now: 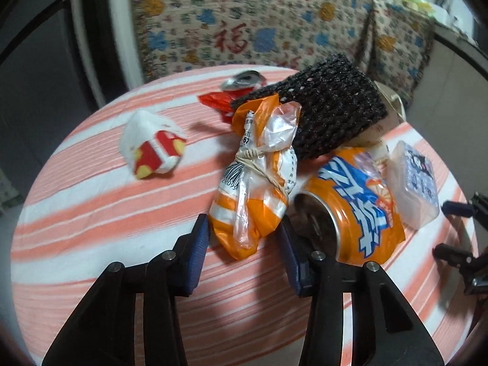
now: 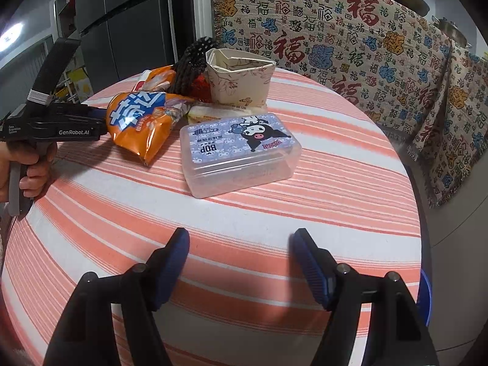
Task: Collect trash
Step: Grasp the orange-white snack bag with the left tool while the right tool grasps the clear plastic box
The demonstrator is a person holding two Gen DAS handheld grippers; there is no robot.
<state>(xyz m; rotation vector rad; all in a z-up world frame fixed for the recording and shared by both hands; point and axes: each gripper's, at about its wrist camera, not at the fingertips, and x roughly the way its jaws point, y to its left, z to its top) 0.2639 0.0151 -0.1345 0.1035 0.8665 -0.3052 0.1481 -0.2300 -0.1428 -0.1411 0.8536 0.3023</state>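
While spread wide around the tied orange-and-white plastic snack bag (image 1: 253,189) on the striped table (image 1: 106,213), left gripper (image 1: 244,238) jaws apart from it, right gripper (image 2: 239,250) jaws wide, empty, near clear lidded plastic box (image 2: 241,155).

A woven striped cloth (image 2: 274,213) covers the desk, matt and finely ribbed. The orange snack bag (image 1: 253,183) is glossy crinkled plastic film, the lidded box (image 2: 241,155) clear smooth plastic, the black netting (image 1: 329,113) coarse foam mesh. The cup (image 2: 241,76) is matt folded paper; the fingers (image 2: 308,262) wear ridged blue pads.
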